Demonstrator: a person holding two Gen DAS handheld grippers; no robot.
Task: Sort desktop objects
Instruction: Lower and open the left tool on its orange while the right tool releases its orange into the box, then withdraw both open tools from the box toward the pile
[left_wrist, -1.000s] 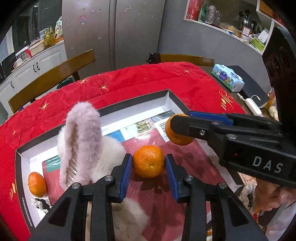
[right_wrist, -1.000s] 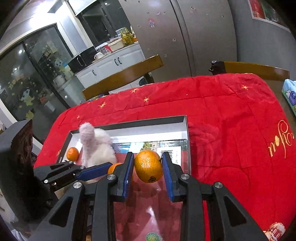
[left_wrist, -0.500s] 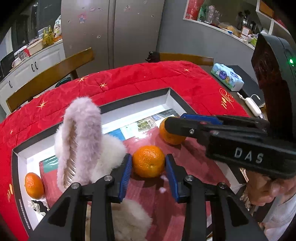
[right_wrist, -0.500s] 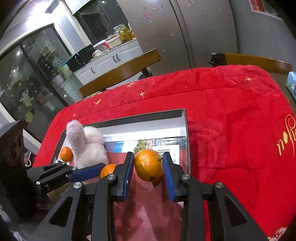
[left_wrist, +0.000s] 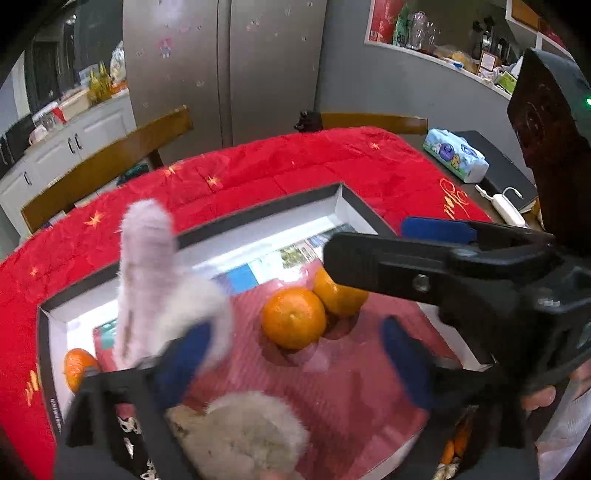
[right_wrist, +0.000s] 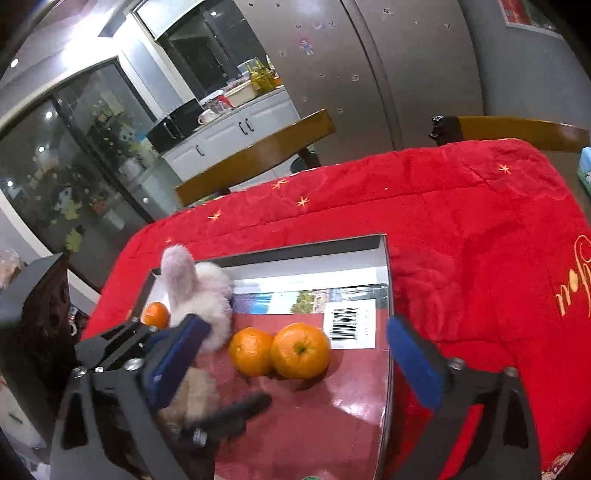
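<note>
a red quilted cloth covers the table. nearest, the left gripper and right gripper are both opening, pads off the fruit. two oranges sit touching in the shallow box, plush rabbit beside, a third orange behind.

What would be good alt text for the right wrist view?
Two oranges sit touching on a red sheet in an open box, between the opening jaws of the right gripper. A fluffy plush toy and a third orange lie further left.
</note>
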